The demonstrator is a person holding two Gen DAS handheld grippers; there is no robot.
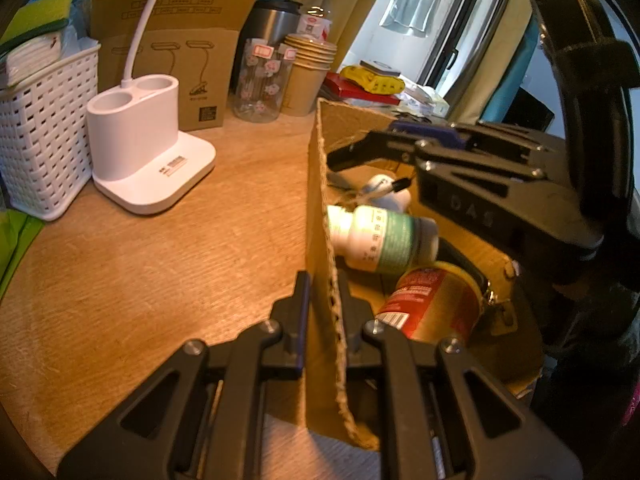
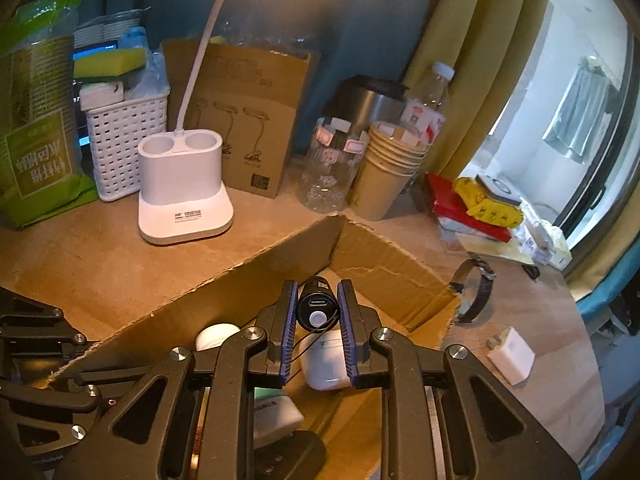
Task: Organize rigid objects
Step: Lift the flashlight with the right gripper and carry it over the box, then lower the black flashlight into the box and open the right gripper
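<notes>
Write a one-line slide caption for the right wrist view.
Right gripper holds a small black cylinder above the open cardboard box.

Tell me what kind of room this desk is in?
Probably a home bedroom or dorm desk by a window: a white desk lamp base, yellow curtains, clothes hanging outside the glass, and a stack of paper cups.

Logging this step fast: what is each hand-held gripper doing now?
Left hand-held gripper: closed on the cardboard box wall.
Right hand-held gripper: closed on a small black flashlight.
</notes>
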